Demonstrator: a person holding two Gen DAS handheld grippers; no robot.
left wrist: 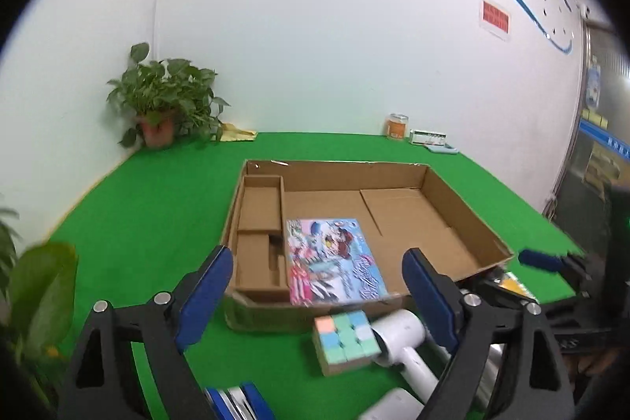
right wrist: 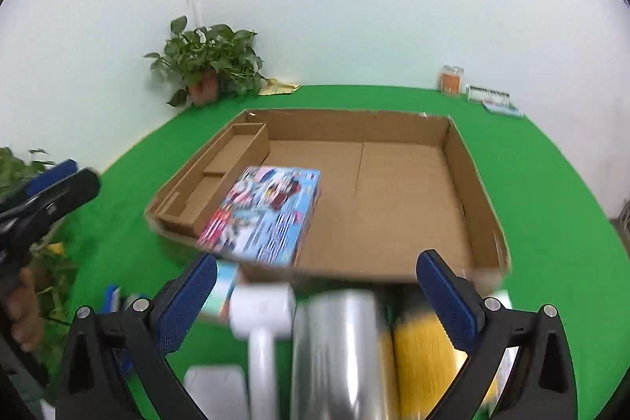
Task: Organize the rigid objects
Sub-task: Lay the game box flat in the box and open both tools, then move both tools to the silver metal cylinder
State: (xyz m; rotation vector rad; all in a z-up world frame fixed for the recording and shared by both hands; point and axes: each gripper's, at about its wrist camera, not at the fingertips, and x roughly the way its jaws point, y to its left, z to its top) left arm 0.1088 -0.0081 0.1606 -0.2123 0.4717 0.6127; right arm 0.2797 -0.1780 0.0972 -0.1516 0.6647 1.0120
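Note:
A shallow cardboard box point(left wrist: 464, 211) point(right wrist: 456, 160) sits on the green table. A colourful picture box point(left wrist: 334, 262) point(right wrist: 264, 215) lies inside it, next to the left divider. In front of the box lie a pastel cube puzzle point(left wrist: 346, 341), a white hair dryer point(left wrist: 397, 337) point(right wrist: 262, 309), a silver cylinder point(right wrist: 338, 353) and a yellow object point(right wrist: 421, 353). My left gripper point(left wrist: 319, 294) is open and empty above the cube. My right gripper point(right wrist: 315, 298) is open and empty above the cylinder and the dryer. The right gripper's blue finger point(left wrist: 539, 258) shows at the left wrist view's right edge.
A potted plant point(left wrist: 165, 101) point(right wrist: 208, 65) stands in the back left corner beside yellow paper point(left wrist: 236, 135). An orange jar point(left wrist: 395, 125) point(right wrist: 451, 78) and small boxes point(left wrist: 431, 138) stand by the back wall. Leaves point(left wrist: 39, 286) hang at the table's left edge. Blue-and-white items point(left wrist: 236, 400) lie near me.

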